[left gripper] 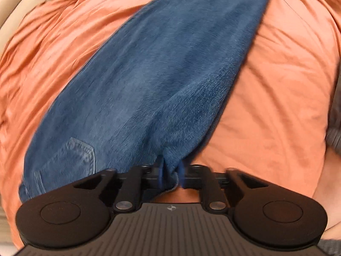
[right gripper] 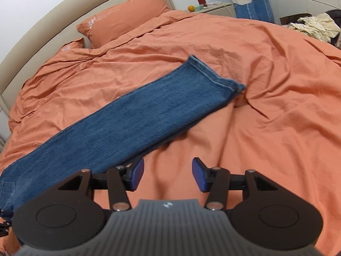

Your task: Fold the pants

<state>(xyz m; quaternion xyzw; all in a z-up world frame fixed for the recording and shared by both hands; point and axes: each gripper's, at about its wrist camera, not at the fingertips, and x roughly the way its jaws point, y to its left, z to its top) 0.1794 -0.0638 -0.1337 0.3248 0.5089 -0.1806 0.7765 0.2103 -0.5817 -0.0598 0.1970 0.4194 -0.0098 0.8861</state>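
Blue jeans (right gripper: pixel 132 123) lie on the orange bed cover (right gripper: pixel 266 106), legs stacked together, running diagonally from the waist at lower left to the hems (right gripper: pixel 215 74) at upper right. My left gripper (left gripper: pixel 170 173) is shut on a pinch of denim at the waist end of the jeans (left gripper: pixel 153 74), near a back pocket (left gripper: pixel 78 155). My right gripper (right gripper: pixel 168 175) is open and empty, hovering over the cover just right of the jeans' near edge; its blue pads (right gripper: pixel 138 173) touch nothing.
Two orange pillows (right gripper: pixel 125 19) lie against the beige headboard (right gripper: pixel 42 32). A nightstand (right gripper: pixel 213 8) with a red cup and an orange stands beyond the bed. A pile of clothes (right gripper: pixel 315 27) sits at far right.
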